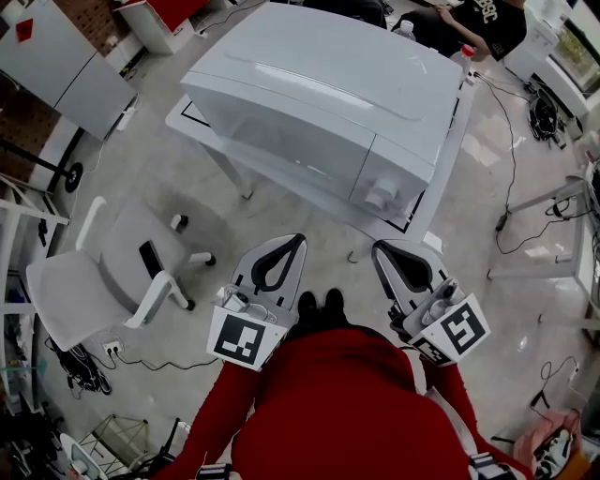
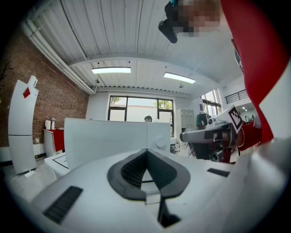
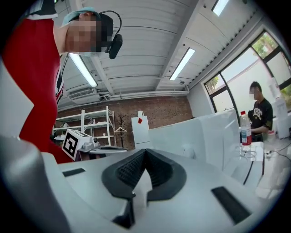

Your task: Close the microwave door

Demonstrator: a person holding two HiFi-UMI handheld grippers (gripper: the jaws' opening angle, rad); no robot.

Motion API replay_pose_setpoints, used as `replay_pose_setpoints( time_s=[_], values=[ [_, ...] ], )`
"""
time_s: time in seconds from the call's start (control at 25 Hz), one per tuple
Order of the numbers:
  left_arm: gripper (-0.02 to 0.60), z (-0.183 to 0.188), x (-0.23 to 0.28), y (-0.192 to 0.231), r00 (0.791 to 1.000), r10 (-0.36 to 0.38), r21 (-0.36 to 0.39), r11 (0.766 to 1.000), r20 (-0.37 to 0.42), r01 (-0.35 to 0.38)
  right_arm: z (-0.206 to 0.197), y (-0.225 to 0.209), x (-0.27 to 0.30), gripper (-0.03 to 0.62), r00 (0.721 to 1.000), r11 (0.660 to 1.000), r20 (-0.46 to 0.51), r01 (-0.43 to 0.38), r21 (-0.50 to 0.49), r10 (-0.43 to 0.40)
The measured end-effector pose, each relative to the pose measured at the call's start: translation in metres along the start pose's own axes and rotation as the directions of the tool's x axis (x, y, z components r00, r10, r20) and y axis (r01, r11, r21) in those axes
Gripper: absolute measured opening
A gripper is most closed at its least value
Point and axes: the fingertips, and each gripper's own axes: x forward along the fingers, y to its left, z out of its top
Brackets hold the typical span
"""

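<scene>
The white microwave (image 1: 319,103) stands on a white table (image 1: 441,178), its door flush with the front and the round knob (image 1: 380,197) at the right end. Both grippers hang low in front of my body, well short of the microwave. My left gripper (image 1: 296,241) has its jaws together at the tips with nothing between them. My right gripper (image 1: 381,249) is the same, shut and empty. The left gripper (image 2: 146,152) looks at the microwave front (image 2: 109,141) from a distance. Past the right gripper (image 3: 144,152) the microwave (image 3: 200,134) shows at an angle.
A white office chair (image 1: 103,272) stands on the floor to the left. A person (image 1: 478,23) sits behind the table near a bottle (image 1: 466,54). Cables (image 1: 511,187) run over the floor at right. A white cabinet (image 1: 66,56) stands far left.
</scene>
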Motion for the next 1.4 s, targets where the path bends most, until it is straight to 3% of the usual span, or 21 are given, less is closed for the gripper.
replay_pose_setpoints(
  time_s=[0.48,1.2,1.4],
  values=[
    [0.009,-0.002,-0.012,0.003,1.000,0.029,-0.012,1.000,0.010,-0.029,-0.007,0.002,0.005,0.012,0.999,0.999,0.030,0.040,-0.026,-0.039],
    [0.009,-0.004,-0.020,0.017,0.997,0.074,-0.025,0.997,0.014,-0.073,-0.004,-0.019,-0.005,0.012,0.982,0.980,0.038,0.187,-0.064,-0.185],
    [0.009,-0.011,-0.023,0.028,0.995,0.095,0.024,0.995,-0.015,-0.095,-0.002,-0.027,-0.007,0.012,0.973,0.972,0.056,0.227,-0.058,-0.224]
  ],
)
